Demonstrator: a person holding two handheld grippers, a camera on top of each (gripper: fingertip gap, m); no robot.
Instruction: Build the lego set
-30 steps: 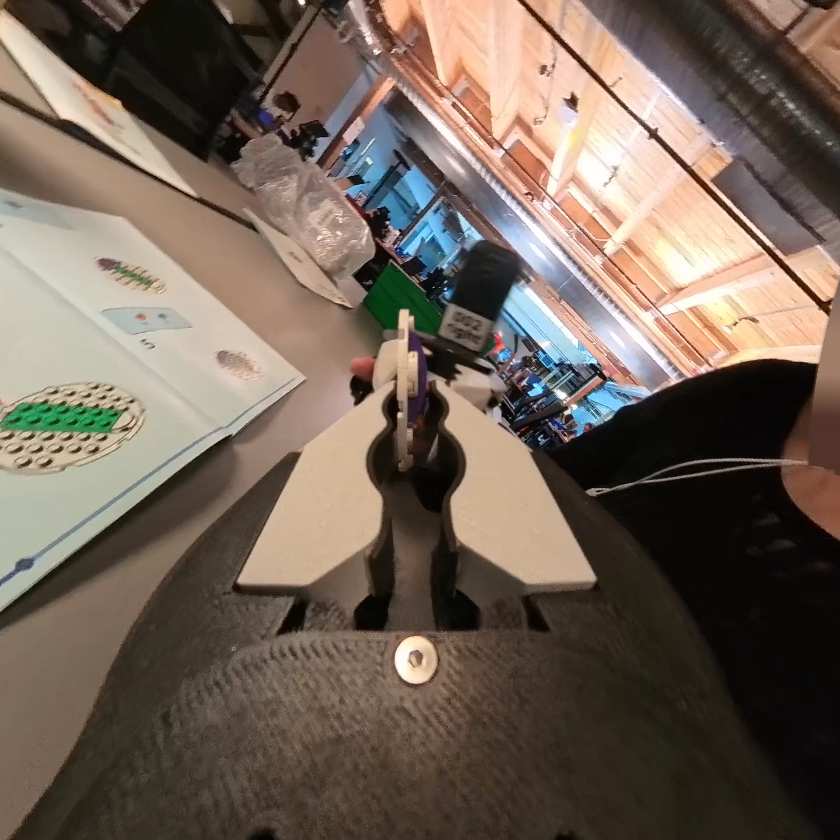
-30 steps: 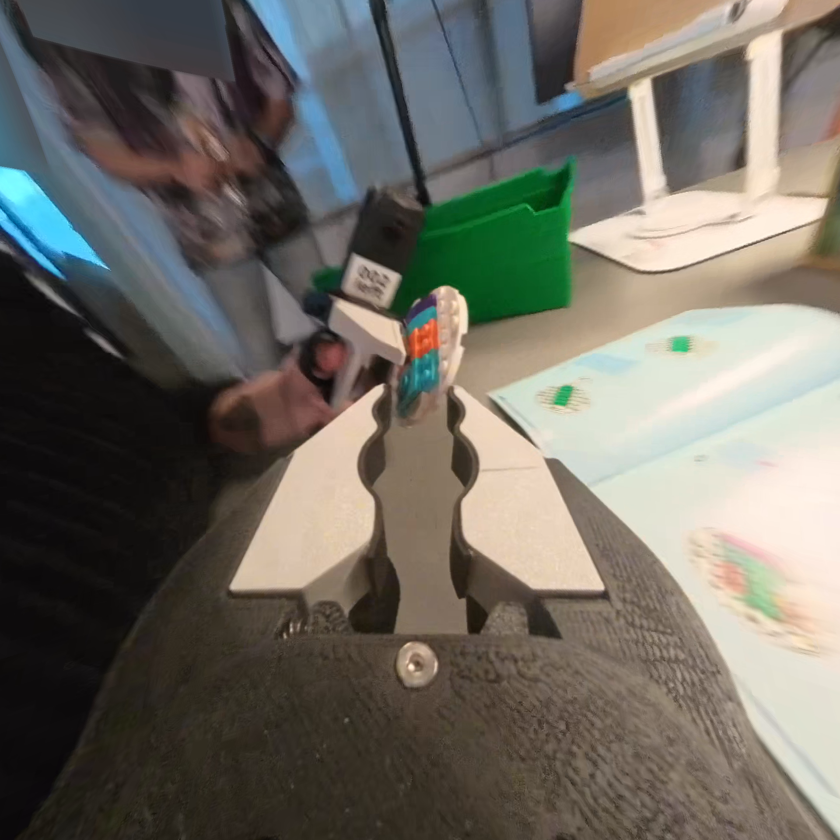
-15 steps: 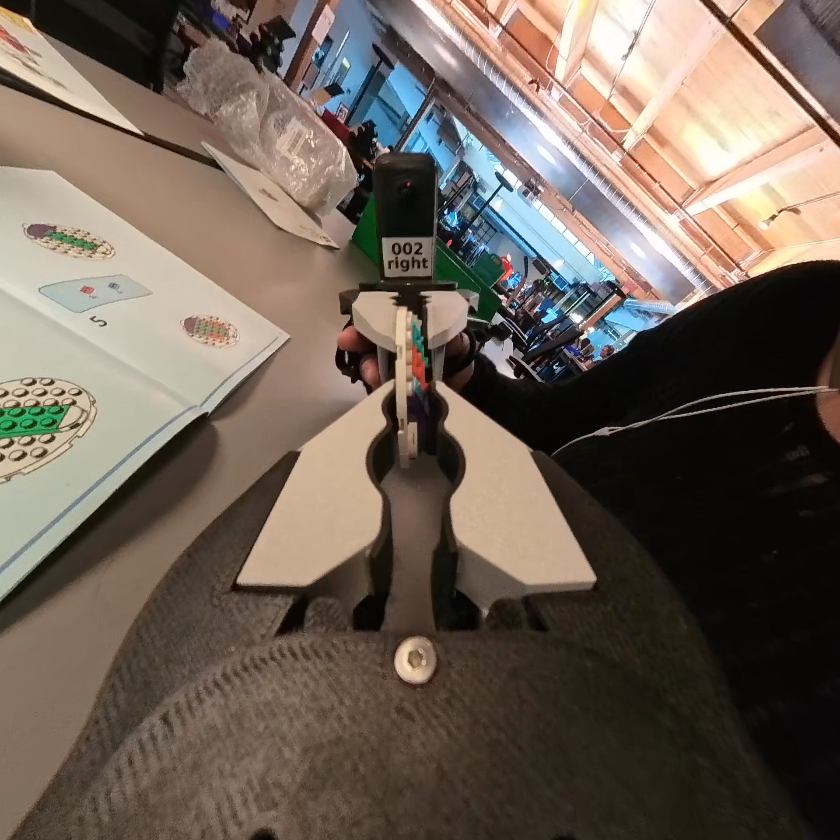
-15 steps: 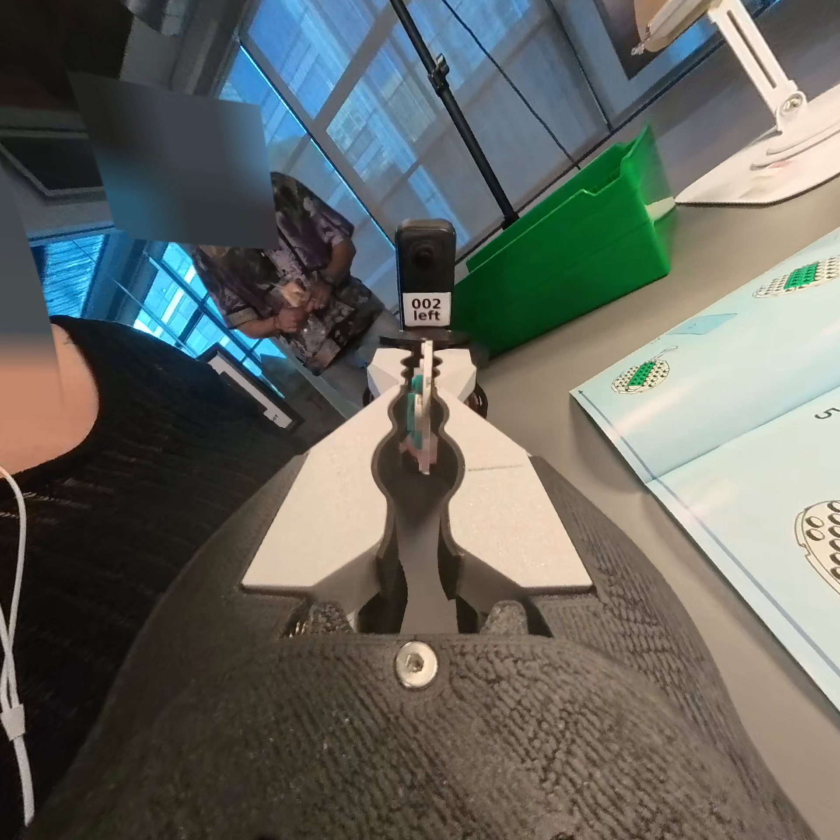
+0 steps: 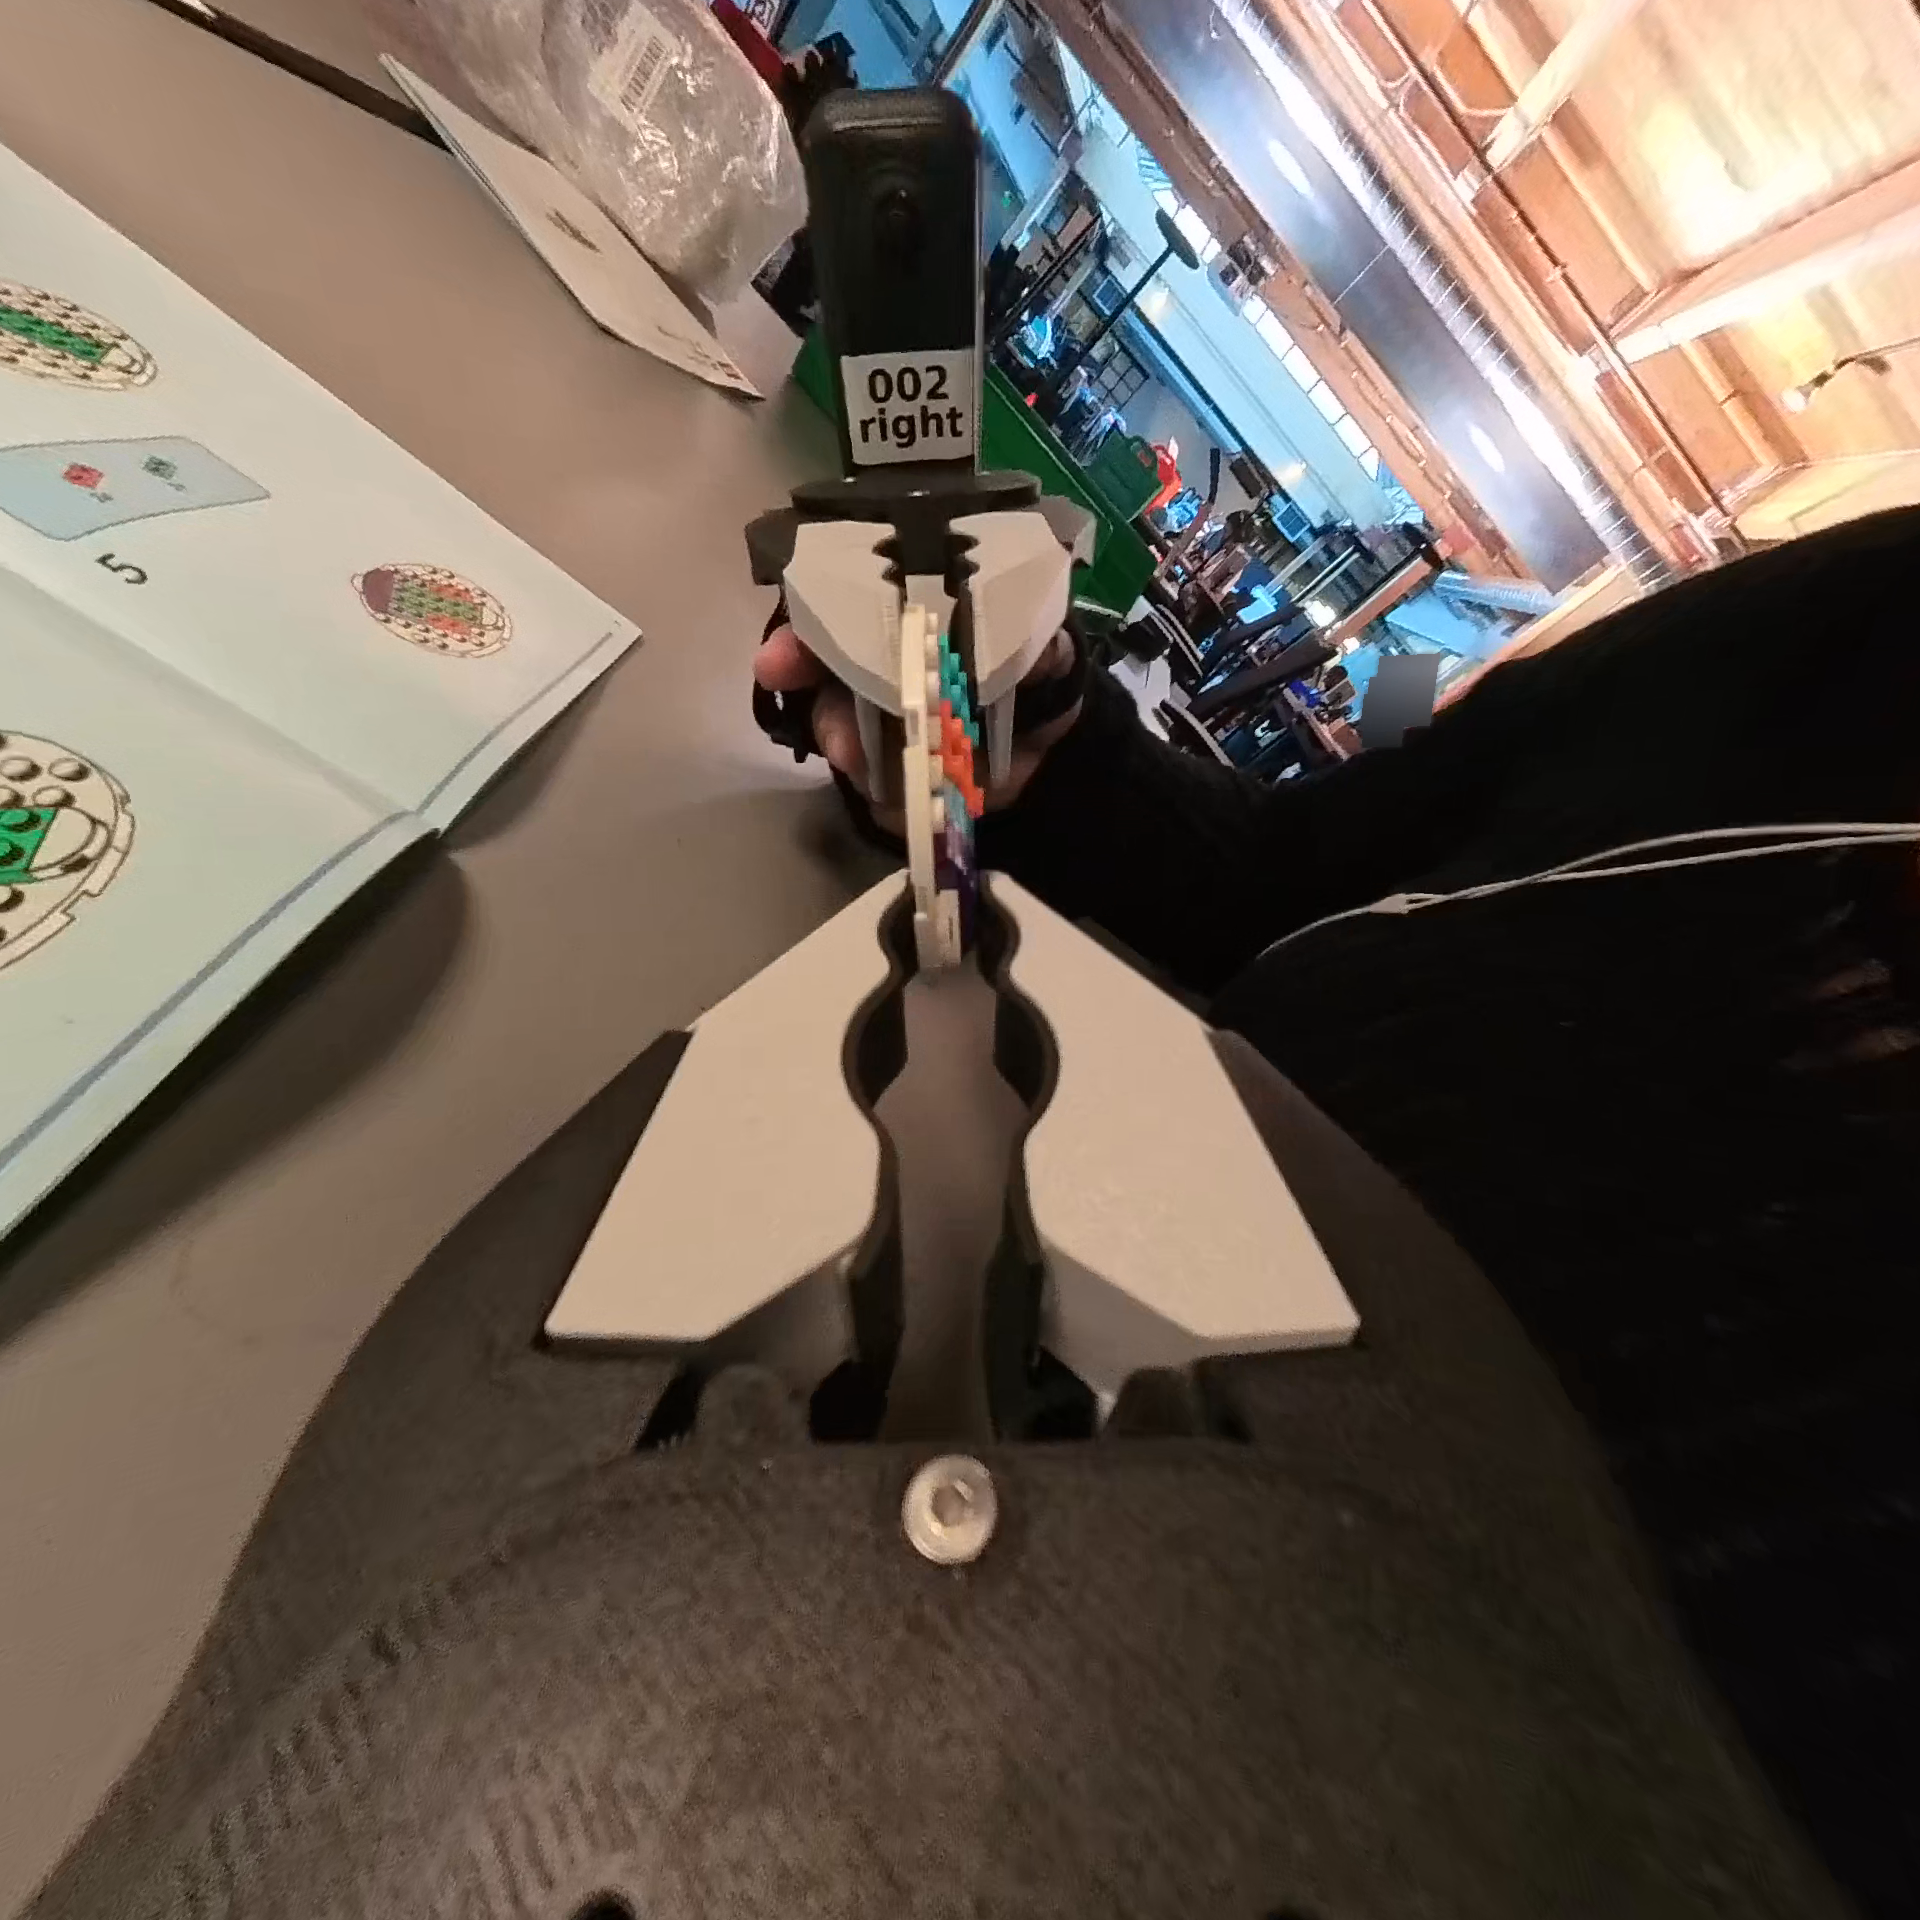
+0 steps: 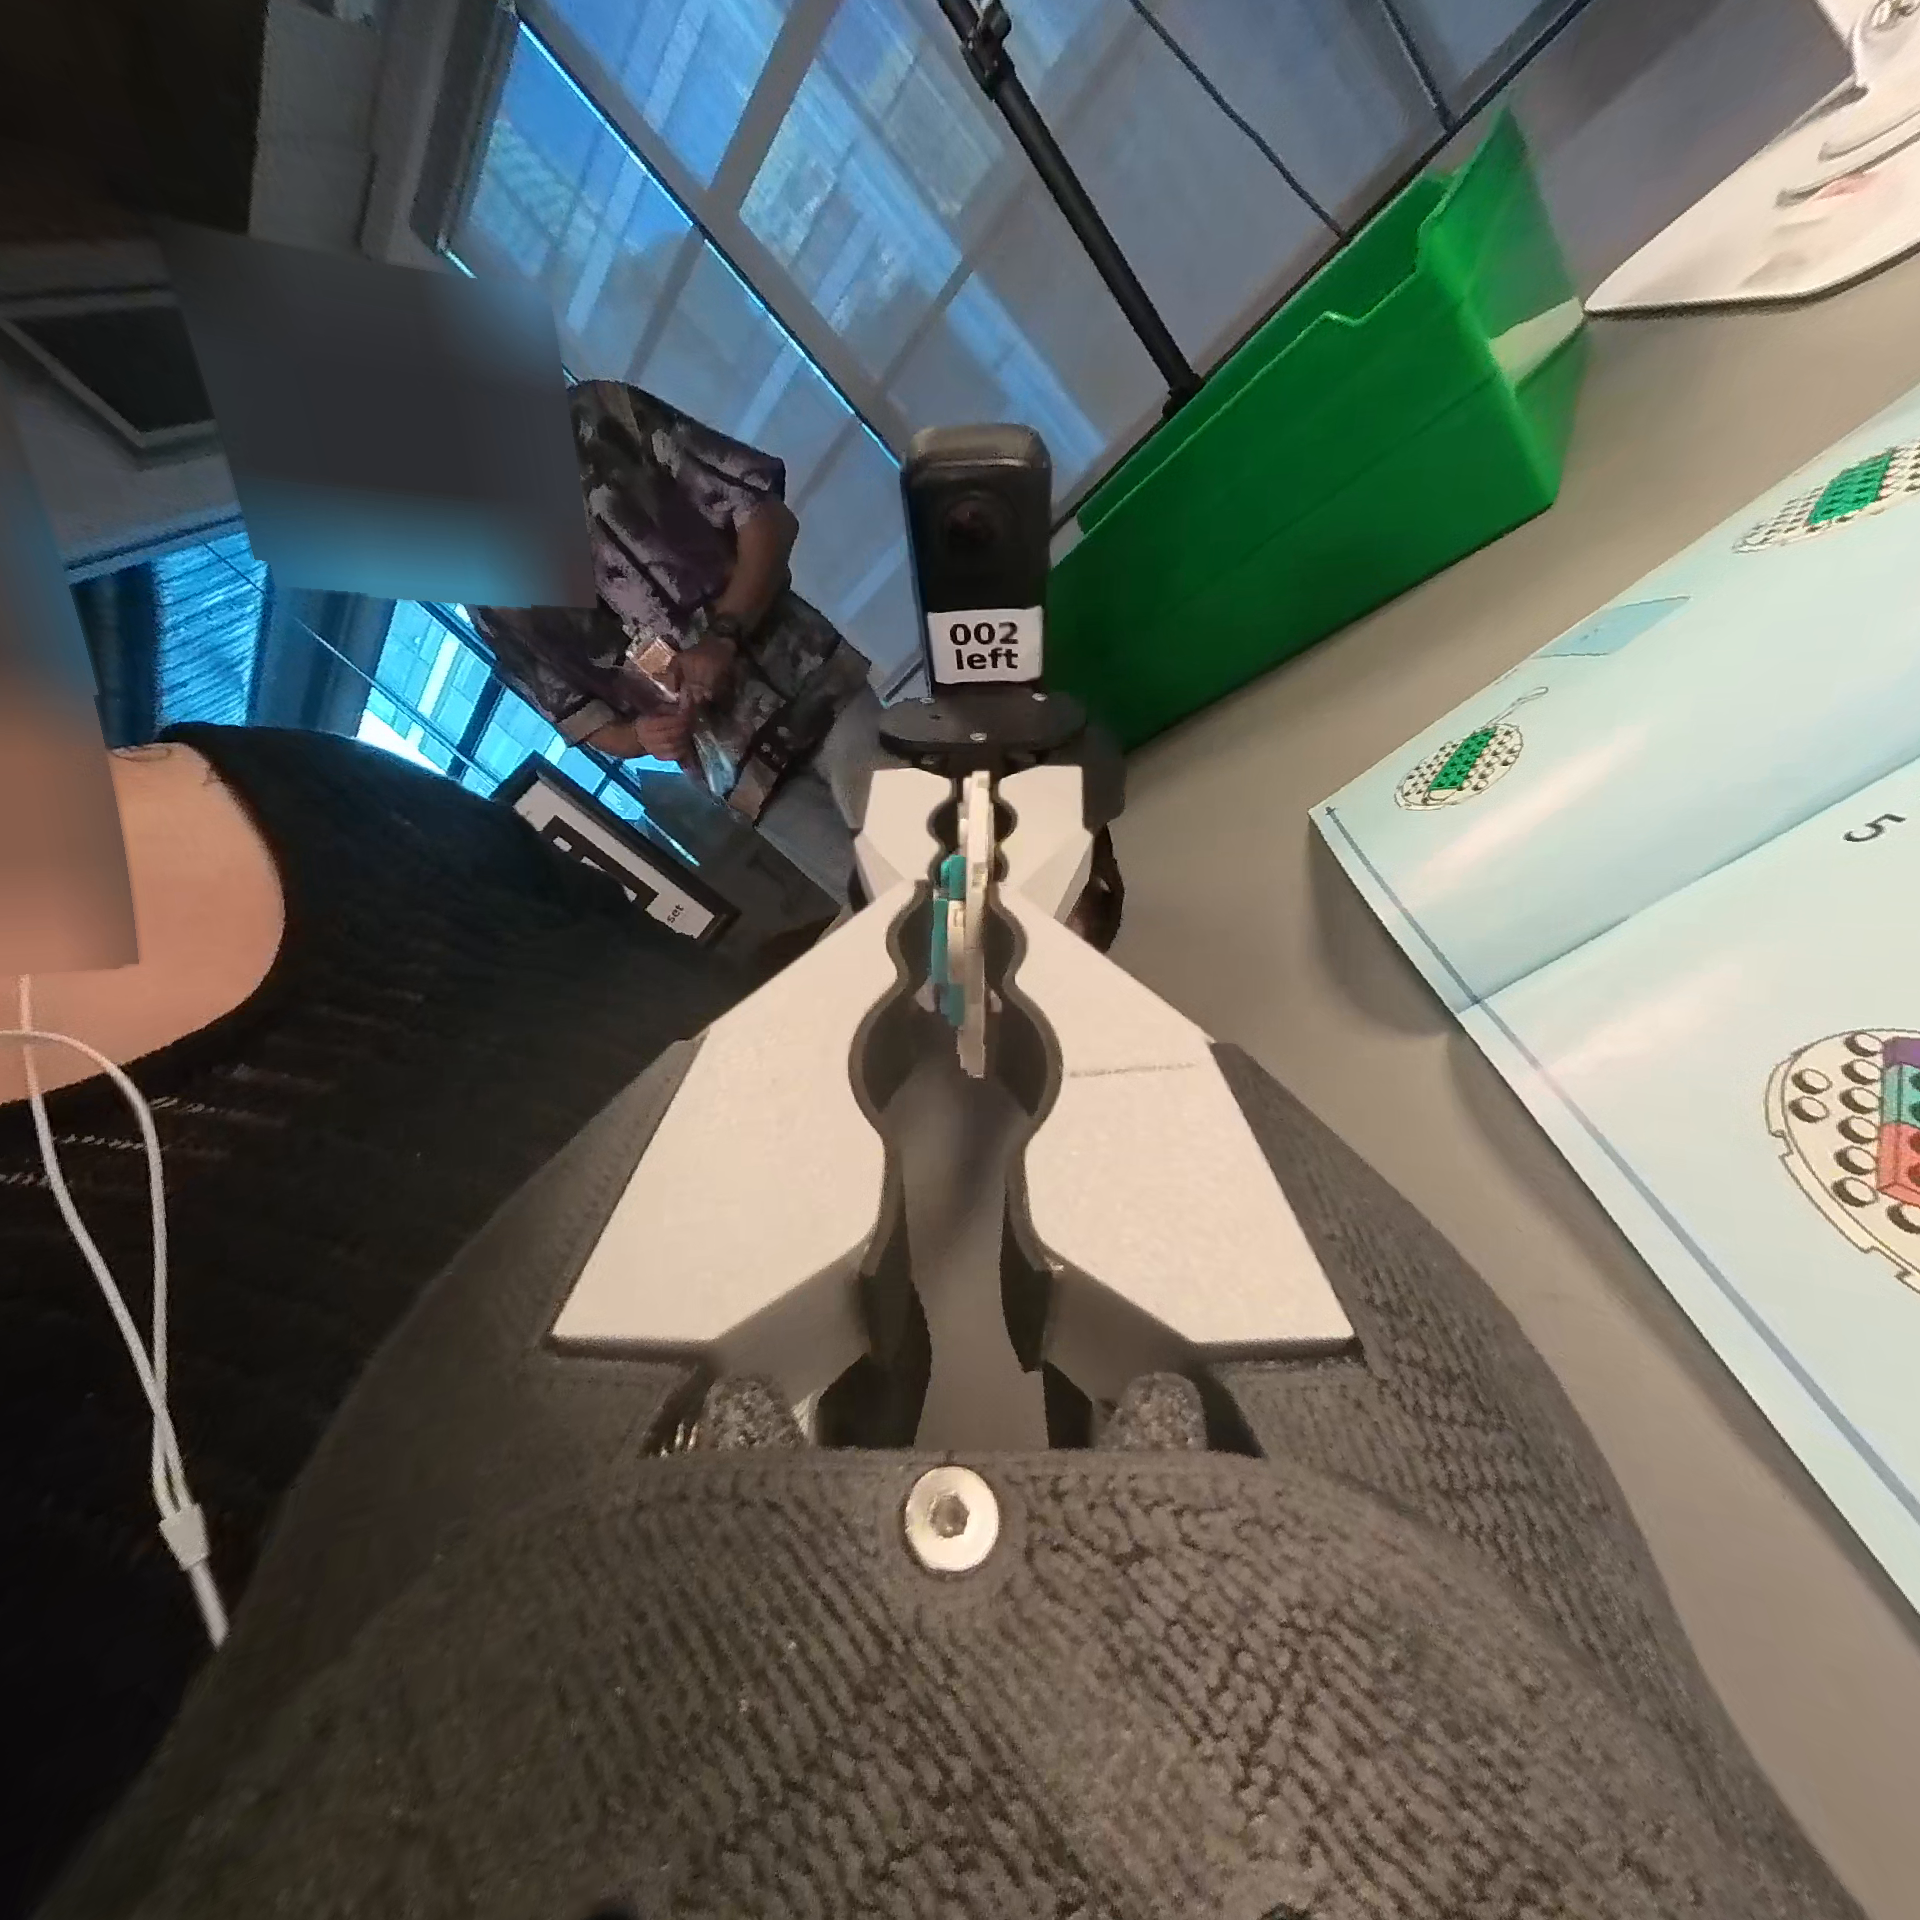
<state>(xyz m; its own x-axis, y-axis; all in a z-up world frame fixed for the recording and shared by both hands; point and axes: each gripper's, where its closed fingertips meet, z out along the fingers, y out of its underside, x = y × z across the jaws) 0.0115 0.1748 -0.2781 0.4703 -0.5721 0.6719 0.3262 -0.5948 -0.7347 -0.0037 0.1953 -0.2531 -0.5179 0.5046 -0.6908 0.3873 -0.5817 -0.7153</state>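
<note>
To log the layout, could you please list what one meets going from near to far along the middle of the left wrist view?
Left gripper → round white lego plate carrying coloured bricks → right gripper → green bin.

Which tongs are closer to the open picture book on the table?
Left. The left tongs are right beside the book, which is on their left side. The right tongs are farther along, past the book's corner. Both pinch the round lego plate.
</note>
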